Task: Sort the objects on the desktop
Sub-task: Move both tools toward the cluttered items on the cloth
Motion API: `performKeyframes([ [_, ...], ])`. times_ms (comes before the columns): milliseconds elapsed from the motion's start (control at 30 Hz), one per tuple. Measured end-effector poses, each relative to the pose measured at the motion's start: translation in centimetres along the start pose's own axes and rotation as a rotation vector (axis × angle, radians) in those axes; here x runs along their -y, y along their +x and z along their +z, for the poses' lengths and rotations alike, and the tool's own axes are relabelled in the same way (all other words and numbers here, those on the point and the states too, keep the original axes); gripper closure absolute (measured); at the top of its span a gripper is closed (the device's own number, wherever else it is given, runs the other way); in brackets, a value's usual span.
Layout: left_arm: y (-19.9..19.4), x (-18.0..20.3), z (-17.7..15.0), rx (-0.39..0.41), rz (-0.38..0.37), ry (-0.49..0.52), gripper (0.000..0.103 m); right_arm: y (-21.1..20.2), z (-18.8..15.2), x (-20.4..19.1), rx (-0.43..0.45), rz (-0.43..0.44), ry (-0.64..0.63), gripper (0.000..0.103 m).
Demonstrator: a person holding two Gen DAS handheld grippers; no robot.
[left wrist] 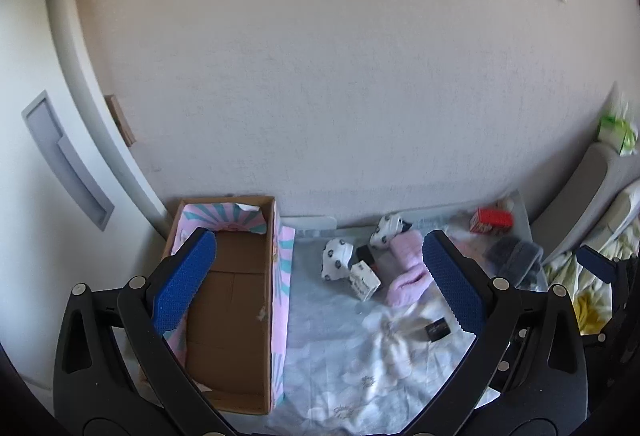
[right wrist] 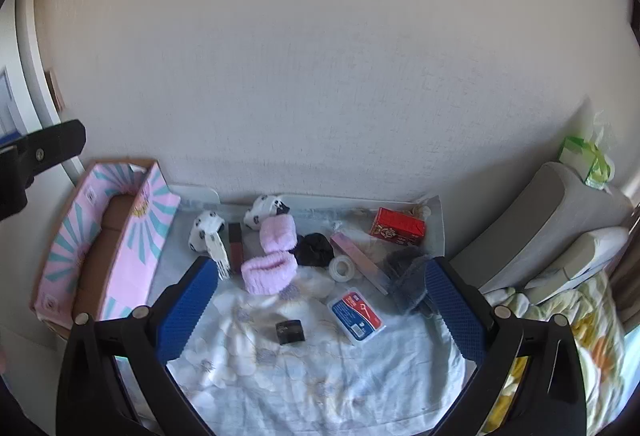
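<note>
Overall, a floral cloth (right wrist: 304,368) is seen covering the work surface, which is backed by a pale wall (right wrist: 320,76). At the cloth's left edge a cardboard box (left wrist: 232,300) with pink-and-teal printed sides is set lengthwise, its brown floor bare. Both grippers are held above the near edge: the left gripper (left wrist: 316,284) is shown with its jaws spread wide and nothing between them, one blue pad over the box; the right gripper (right wrist: 320,312) is likewise wide apart and holds nothing. Along the far edge, two white spotted socks (right wrist: 206,232) and a red carton (right wrist: 398,226) are placed, the carton toward the far right corner. Two pink fuzzy socks (right wrist: 270,272) are laid mid-cloth, a black fuzzy item (right wrist: 316,250) just beside them. A grey fuzzy item (right wrist: 408,276) is found near the right edge. A long pink box (right wrist: 358,262), a blue-and-red labelled case (right wrist: 356,316), a white printed box (left wrist: 364,281), a tape roll (right wrist: 343,268) and a small black box (right wrist: 290,332) are scattered between.
</note>
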State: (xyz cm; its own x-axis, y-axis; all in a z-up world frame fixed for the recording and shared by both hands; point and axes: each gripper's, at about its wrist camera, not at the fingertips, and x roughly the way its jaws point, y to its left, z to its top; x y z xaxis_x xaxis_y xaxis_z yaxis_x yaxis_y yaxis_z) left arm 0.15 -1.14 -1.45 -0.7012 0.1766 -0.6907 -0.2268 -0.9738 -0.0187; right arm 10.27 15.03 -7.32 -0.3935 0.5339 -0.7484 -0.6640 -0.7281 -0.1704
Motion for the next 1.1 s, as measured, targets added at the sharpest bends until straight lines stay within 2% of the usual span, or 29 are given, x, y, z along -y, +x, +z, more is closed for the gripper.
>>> performKeyframes([
  [100, 0.45, 0.08, -0.33, -0.023, -0.03, -0.004, 0.0, 0.48, -0.04, 0.44, -0.013, 0.037, 0.031, 0.0],
  [233, 0.7, 0.17, -0.55, -0.048, -0.06, -0.005, 0.0, 0.87, 0.04, 0.75, -0.041, 0.004, 0.04, 0.0],
  [333, 0.61, -0.1, -0.57, -0.041, -0.086, -0.022, 0.0, 0.8, 0.13, 0.88, -0.048, -0.001, 0.05, 0.0],
  [467, 0.76, -0.23, -0.61, -0.049, -0.106, -0.031, 0.0, 0.45, 0.13, 0.85, -0.033, 0.035, 0.054, 0.0],
  [600, 0.34, -0.25, -0.82, -0.02, -0.132, -0.035, 0.0, 0.31, 0.17, 0.59, -0.024, 0.026, 0.037, 0.0],
  [967, 0.12, -0.43, -0.58, 0.025, -0.092, -0.017, 0.0, 0.49, 0.27, 0.6, -0.027, 0.053, 0.059, 0.0],
  [1100, 0.25, -0.38, -0.58, 0.023, -0.119, -0.009, 0.0, 0.48, 0.29, 0.45, -0.028, 0.051, 0.059, 0.0],
])
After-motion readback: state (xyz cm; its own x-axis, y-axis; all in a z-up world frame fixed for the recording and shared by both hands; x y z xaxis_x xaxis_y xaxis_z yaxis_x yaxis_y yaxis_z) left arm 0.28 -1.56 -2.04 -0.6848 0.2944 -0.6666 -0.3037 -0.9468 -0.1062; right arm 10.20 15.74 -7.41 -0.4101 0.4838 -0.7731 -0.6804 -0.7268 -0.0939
